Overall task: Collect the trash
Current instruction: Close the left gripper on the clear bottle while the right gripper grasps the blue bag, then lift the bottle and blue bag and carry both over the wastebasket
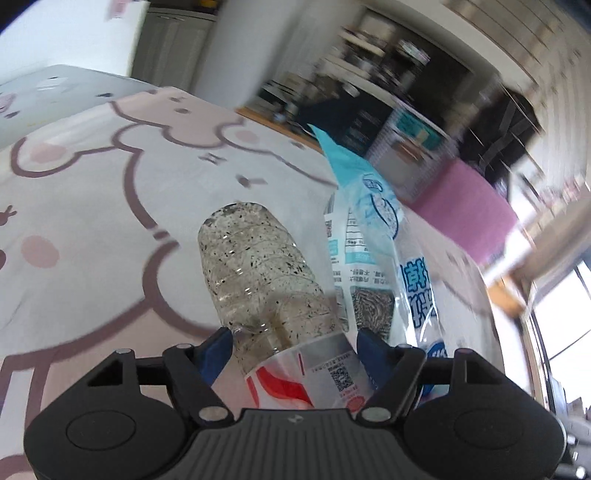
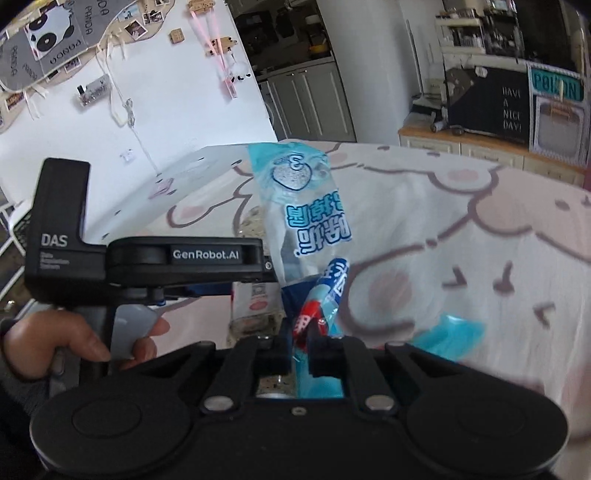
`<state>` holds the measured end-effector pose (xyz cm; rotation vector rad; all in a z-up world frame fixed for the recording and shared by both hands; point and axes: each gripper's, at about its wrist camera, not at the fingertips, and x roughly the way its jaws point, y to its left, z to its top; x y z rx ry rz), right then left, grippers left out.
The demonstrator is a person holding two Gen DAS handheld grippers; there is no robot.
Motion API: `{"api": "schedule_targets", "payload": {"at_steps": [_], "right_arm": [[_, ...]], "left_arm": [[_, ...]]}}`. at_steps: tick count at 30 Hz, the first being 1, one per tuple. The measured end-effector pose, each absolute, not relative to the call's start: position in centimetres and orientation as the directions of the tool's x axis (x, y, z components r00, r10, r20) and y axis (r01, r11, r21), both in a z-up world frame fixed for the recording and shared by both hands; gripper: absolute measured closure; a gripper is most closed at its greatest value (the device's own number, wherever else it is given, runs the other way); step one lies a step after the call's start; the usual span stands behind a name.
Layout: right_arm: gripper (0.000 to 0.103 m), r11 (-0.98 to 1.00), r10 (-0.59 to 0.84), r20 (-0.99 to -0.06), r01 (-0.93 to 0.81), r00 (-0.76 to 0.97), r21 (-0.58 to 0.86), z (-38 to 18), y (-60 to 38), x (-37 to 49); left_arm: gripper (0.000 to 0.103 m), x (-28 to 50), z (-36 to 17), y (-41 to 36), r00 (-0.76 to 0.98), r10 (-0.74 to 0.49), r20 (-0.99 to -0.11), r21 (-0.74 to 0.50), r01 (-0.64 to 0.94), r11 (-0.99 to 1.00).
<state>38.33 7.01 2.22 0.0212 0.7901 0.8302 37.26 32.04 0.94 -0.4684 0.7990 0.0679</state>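
On the pink-and-white cartoon-printed tablecloth [image 1: 92, 206], a clear plastic bottle [image 1: 258, 280] speckled with dark flecks inside and wrapped in a red-and-white label lay on its side, its base pointing away from the left wrist camera. The left gripper [image 1: 295, 341] straddled it near the label end, and its blue fingertips [image 1: 218, 349] sat against or just beside the bottle's walls; whether they pressed on it could not be told. Just beside the bottle, on its right in that view, a light-blue and clear plastic wrapper [image 1: 369, 236] printed with blue characters stood up from the cloth.

In the right wrist view the same wrapper [image 2: 303, 221] rose upright from the right gripper [image 2: 301, 354], whose black fingers were closed narrowly on its crumpled lower end, where red and blue print bunched together. Another light-blue piece [image 2: 458, 332] lay on the cloth [image 2: 480, 229] to the right of those fingers; whether it belonged to the wrapper was unclear. To the left, a person's hand [image 2: 74, 343] gripped the handle of the black left gripper body [image 2: 147, 258]. Behind the table [image 2: 207, 158] were a white wall [image 2: 166, 92] hung with photos and a panda banner [image 2: 48, 33], grey cabinets [image 2: 310, 103], and a wooden-topped counter [image 2: 461, 136].
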Motion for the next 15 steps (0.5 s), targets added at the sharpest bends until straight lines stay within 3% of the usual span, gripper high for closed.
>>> {"api": "schedule_targets", "payload": {"at_steps": [11,15], "right_arm": [[0.1,0.734,0.665,-0.58,-0.554,0.471,0.392,4.8,-0.9,31.4],[0.1,0.754,0.649,-0.571,-0.525,0.503,0.395,5.3,-3.4,28.4]], "left_arm": [[0.029,31.4,1.9,27.9,0.537,-0.335,-0.774,-0.301,0.152,0.941],[0.027,29.5,2.2,25.7,0.497,-0.332,-0.802,-0.227,0.261,0.938]]}}
